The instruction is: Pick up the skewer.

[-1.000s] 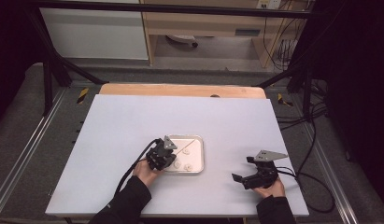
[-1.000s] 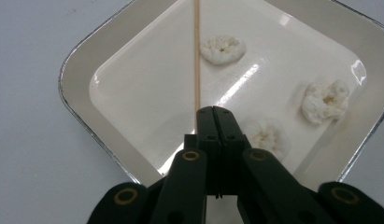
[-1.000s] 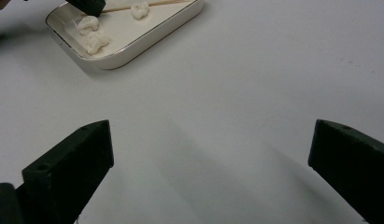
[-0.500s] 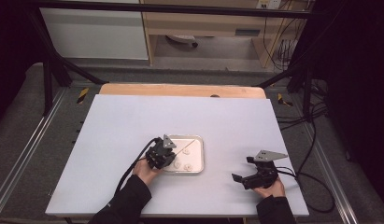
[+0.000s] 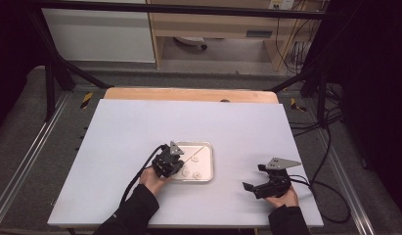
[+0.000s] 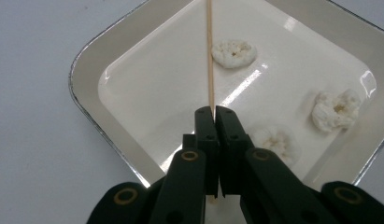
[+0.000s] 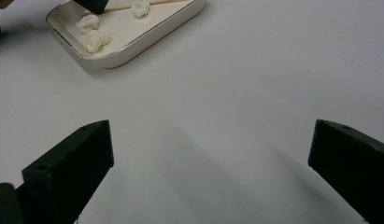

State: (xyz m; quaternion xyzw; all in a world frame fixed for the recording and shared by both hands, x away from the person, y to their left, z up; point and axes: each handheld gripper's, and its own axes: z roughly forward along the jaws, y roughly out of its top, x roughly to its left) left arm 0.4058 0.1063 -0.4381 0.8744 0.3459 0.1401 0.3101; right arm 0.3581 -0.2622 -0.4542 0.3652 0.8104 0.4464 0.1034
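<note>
Left gripper view puts your left gripper (image 6: 213, 112) low centre, jaws pressed together on a thin wooden skewer (image 6: 209, 56) that runs up the frame across the white tray (image 6: 87, 79), just beside one of three dough pieces (image 6: 233, 52). Against the high view a second ago nothing has shifted, so the grip looks settled and spearing a piece seems next. Your right gripper (image 7: 210, 154) hovers with jaws spread and empty, over bare table (image 7: 273, 70).

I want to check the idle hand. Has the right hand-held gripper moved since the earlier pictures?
No. The right hand-held gripper sits at the same spot near the table's front right corner, equally far from the tray, jaws open and empty.
</note>
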